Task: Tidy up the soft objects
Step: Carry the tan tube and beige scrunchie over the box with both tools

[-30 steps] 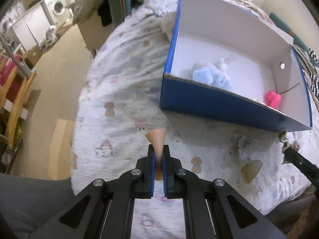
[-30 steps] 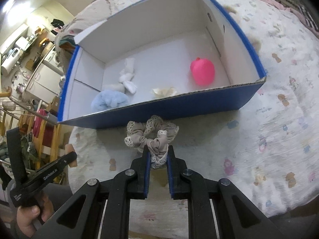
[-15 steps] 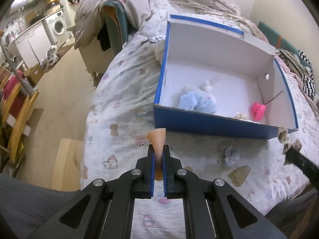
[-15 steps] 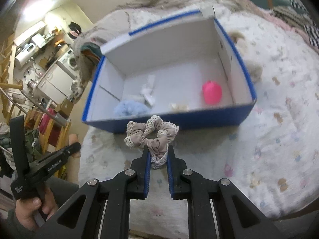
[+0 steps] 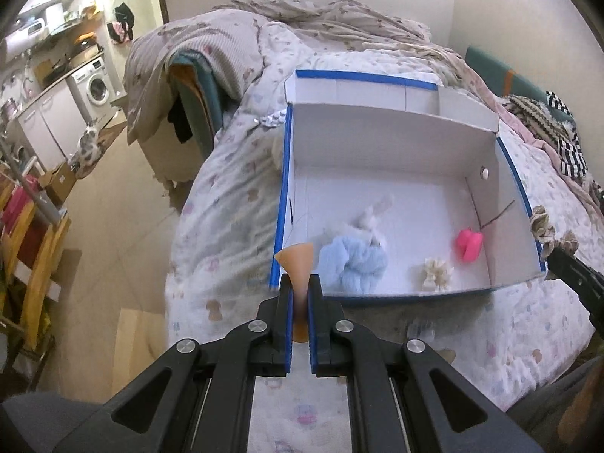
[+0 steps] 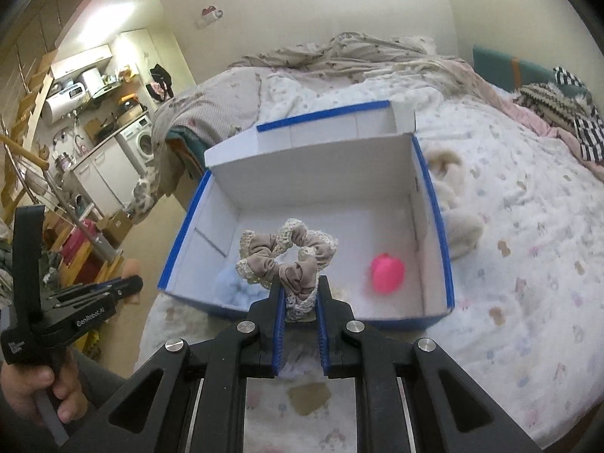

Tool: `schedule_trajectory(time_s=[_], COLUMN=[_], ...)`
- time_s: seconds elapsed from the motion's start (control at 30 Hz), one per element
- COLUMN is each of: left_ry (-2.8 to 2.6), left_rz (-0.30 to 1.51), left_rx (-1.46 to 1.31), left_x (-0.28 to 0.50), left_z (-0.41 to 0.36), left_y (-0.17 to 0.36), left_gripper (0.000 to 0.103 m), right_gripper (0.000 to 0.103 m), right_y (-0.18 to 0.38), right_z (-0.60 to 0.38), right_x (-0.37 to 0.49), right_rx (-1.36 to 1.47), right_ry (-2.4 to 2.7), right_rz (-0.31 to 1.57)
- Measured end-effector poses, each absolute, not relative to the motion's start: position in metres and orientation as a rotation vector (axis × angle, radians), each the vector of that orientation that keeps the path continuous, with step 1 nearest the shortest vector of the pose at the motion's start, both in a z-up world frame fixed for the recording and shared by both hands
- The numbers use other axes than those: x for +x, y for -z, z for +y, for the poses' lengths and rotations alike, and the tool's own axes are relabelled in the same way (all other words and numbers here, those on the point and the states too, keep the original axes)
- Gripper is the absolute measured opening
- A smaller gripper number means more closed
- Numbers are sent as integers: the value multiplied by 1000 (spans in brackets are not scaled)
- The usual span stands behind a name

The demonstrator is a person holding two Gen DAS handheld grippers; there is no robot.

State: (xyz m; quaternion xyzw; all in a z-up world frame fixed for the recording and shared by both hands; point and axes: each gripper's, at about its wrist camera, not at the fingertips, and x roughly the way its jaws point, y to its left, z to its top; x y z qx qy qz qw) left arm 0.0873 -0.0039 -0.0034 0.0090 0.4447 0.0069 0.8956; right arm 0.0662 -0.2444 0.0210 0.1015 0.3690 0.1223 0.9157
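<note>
A blue cardboard box with a white inside lies on a bed. In it are a light blue fluffy cloth, a white cloth piece, a small cream item and a pink soft object. My left gripper is shut on a flat peach-coloured soft piece, held above the box's near left corner. My right gripper is shut on a beige lace-edged scrunchie, raised over the box's front wall. The pink object shows to its right.
A rumpled quilt is piled at the far end of the bed, striped clothes at the right. A cream plush thing lies beside the box's right wall. Floor, a washing machine and wooden furniture are at the left. A hand holds the left gripper's handle.
Both grippers have risen with their items still held. The box has slid lower in both views, so more of its inside and the far bed shows.
</note>
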Motion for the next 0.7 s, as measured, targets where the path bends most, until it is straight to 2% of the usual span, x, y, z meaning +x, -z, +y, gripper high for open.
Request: schedule_trajectory(time_s=[0.7], left_ry=[46], left_rz=[913], left_rx=[111], left_x=[155], left_z=[-33], left_y=[-3], left_gripper=[6], right_gripper=[17], right_y=[-17], right_z=[-237], right_x=[132], right_rx=[137], right_ry=[-257], right_rz=[737])
